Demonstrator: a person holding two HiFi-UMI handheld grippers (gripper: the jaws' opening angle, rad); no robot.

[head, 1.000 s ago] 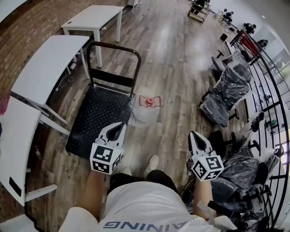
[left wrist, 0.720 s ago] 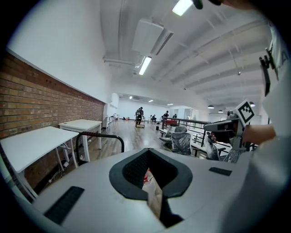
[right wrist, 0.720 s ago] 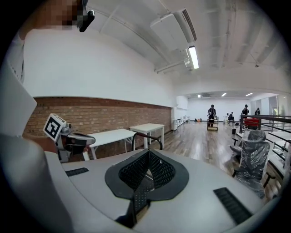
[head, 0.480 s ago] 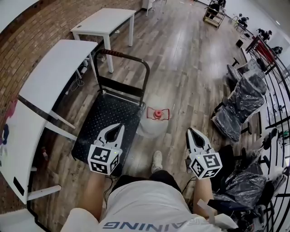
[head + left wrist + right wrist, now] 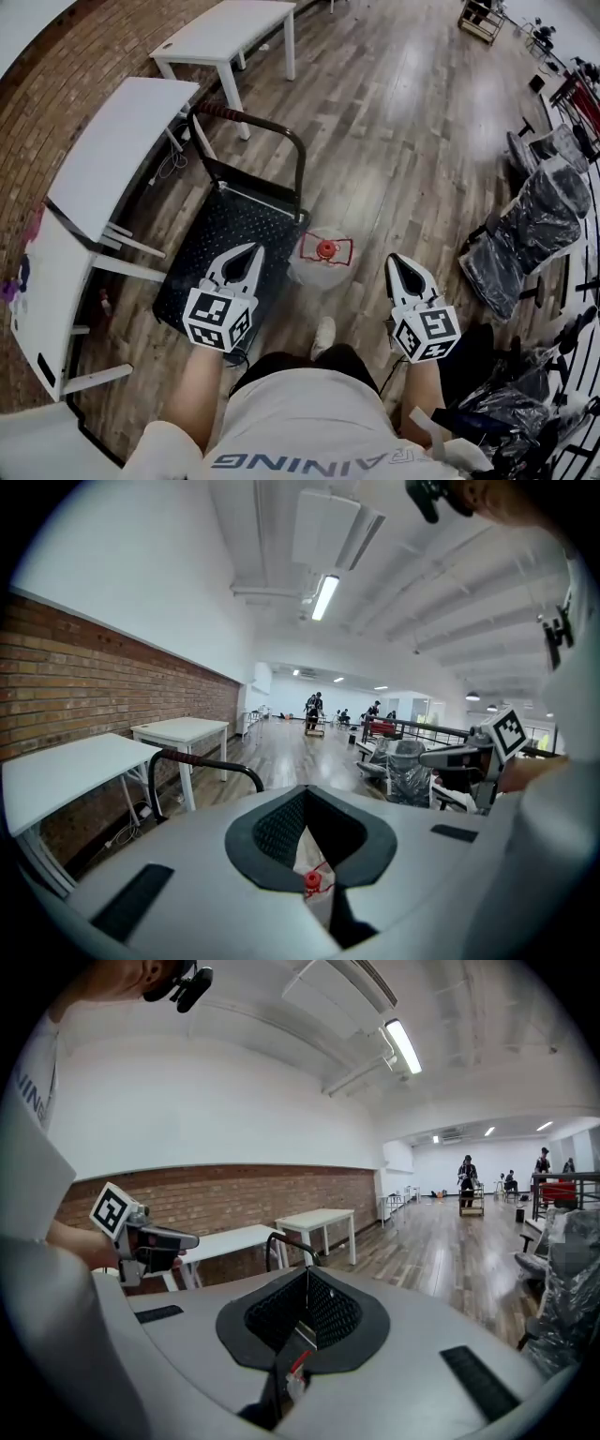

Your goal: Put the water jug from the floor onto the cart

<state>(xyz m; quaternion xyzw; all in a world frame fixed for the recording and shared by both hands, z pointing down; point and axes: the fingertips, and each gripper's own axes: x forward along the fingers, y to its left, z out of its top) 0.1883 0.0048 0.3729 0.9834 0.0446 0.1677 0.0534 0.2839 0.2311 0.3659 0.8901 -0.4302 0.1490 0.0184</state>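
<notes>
Floor [image 5: 394, 141], clear red-capped water jug [image 5: 314, 269] beside cart [image 5: 220, 242], left claw [image 5: 256, 247] and right claw [image 5: 394, 258] closed

Grey capital letters reading "RAINING" are showing across the person's white shirt [image 5: 309, 422] in the head view, behind the fingers of both grippers, with the word's start partly hidden. In the right gripper view, a few letters of that print are showing at the left edge, too cut off to read. Behind the fingers, the left gripper [image 5: 249, 249] and right gripper [image 5: 397, 261] cubes are carrying black-and-white square markers.
</notes>
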